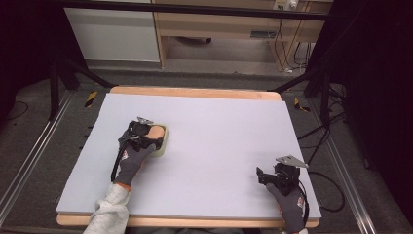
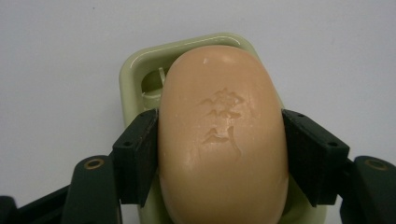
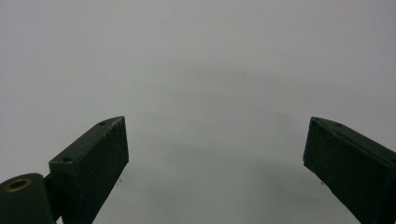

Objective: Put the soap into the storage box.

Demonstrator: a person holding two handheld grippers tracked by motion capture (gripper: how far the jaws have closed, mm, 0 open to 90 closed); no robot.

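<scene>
Soap bar: peach, oval, with a stamped mark on top; it sits in the soap dish, its long axis running straight away from the left gripper's camera, in line with the jaws.
Left gripper: clenched on the soap bar, one black jaw pressed to each long flank, so the grip spans the bar's short width near the end closest to the hand.
Soap dish: pale green, directly under the soap bar, its rim showing beyond the bar's far end and to its left.
Mat: grey sheet under the soap dish.
Right gripper: well to the right of the soap dish and nearer the person, jaws spread wide over bare mat, grasping nothing.
Nearer hand: the left, already on the bar.
Judgement: a straight lift should clear the dish.
</scene>
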